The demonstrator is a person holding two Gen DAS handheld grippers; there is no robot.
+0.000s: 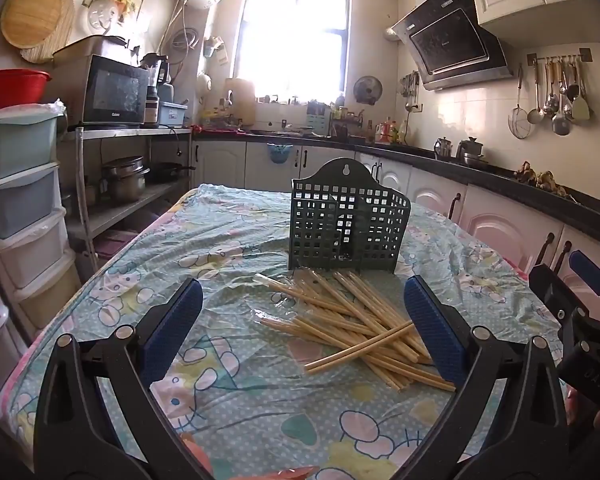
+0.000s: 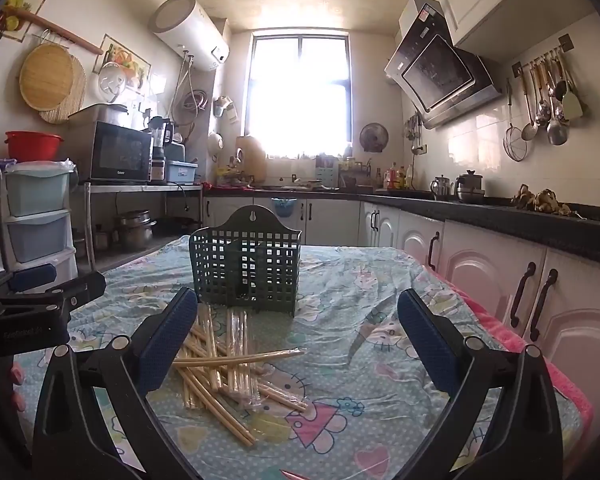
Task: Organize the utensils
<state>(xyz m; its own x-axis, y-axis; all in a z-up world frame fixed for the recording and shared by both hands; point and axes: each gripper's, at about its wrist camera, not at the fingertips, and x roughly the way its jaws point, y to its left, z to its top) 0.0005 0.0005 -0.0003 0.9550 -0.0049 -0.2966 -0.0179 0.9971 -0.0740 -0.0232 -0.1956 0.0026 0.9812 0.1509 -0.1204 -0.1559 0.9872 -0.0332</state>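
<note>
Ahead of the spread blue fingers (image 1: 432, 320), textured and rubbery on matt black plastic frames, lie pale, smooth wooden chopsticks (image 1: 356, 320), some in glossy clear film. Beyond stands a matt dark-green plastic lattice holder (image 1: 346, 224). Under everything lies a crinkled printed cloth (image 1: 236, 384).

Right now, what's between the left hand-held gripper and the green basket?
The loose pile of chopsticks, some in clear wrappers, on the cartoon-print tablecloth. The left wrist view shows it, ahead of the open left hand-held gripper and before the green basket.
</note>
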